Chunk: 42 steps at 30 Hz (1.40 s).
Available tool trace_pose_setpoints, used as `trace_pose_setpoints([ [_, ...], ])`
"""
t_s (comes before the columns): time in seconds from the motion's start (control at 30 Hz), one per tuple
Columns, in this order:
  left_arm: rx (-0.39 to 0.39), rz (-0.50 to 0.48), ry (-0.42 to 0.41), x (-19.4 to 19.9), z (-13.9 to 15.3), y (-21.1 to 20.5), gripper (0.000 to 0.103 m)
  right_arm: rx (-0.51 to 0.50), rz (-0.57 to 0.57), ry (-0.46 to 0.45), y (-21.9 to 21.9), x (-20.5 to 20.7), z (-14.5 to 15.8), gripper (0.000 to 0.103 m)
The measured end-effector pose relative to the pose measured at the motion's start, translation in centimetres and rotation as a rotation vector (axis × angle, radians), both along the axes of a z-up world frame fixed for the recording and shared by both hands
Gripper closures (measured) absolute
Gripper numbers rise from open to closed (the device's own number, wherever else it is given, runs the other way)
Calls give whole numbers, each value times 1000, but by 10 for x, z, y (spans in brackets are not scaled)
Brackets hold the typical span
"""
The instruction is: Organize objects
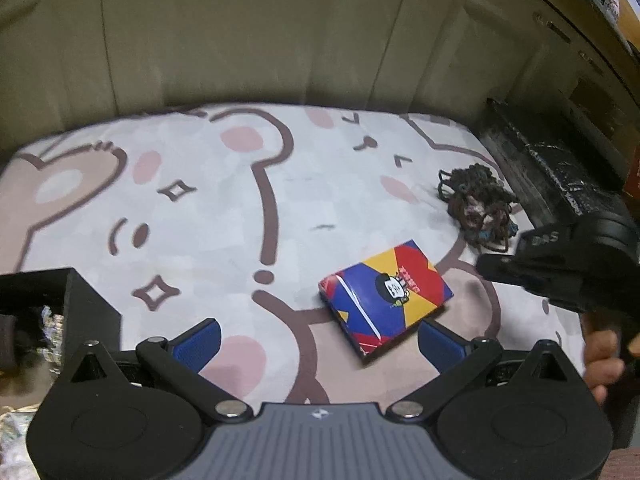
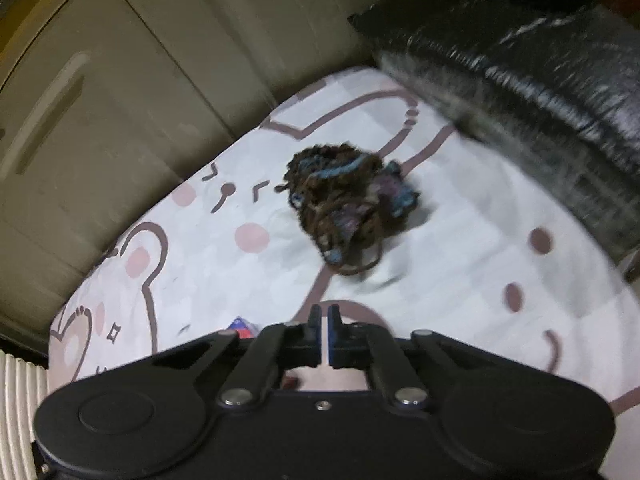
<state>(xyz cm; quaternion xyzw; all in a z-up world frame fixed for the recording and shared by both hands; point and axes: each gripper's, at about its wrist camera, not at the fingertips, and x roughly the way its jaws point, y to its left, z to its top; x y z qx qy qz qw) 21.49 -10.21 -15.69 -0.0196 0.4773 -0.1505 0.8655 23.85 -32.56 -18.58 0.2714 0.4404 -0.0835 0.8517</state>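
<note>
Hovering with the left tongs (image 1: 318,340) spread wide and holding nothing, just short of the colourful box (image 1: 386,298) lying flat on the bear-print bed sheet (image 1: 200,208). Poising the right tongs (image 2: 325,330) nearly pinched together, empty, near the tangled yarn bundle (image 2: 348,208) by the sheet's right edge beside the black cushion (image 2: 540,92).

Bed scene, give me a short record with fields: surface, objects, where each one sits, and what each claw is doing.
surface: bear-print sheet
box: colourful flat box lying flat, just ahead of the left claw
yarn: dark tangled yarn bundle, beyond the box, near the black cushion
container: black bin at left edge
left claw: open, empty, fingers either side of the box's near end
right claw: shut, empty, pointing at the yarn
contact: neither claw touches anything
</note>
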Motion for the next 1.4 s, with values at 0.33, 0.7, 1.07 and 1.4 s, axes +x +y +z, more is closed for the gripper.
trace_pose_setpoints([
  [0.33,-91,-7,103,15,-14,14,0,51,184,99,33,17,-14,102],
  [0.7,4,-46,54,20,-19,7,2,4,307,25,66,20,14,100],
  [1.07,92,-51,51,27,-34,-12,4,-247,146,-80,-9,46,40,48],
  [1.4,186,-29,29,31,-40,-23,4,-479,351,-6,-12,73,13,20],
])
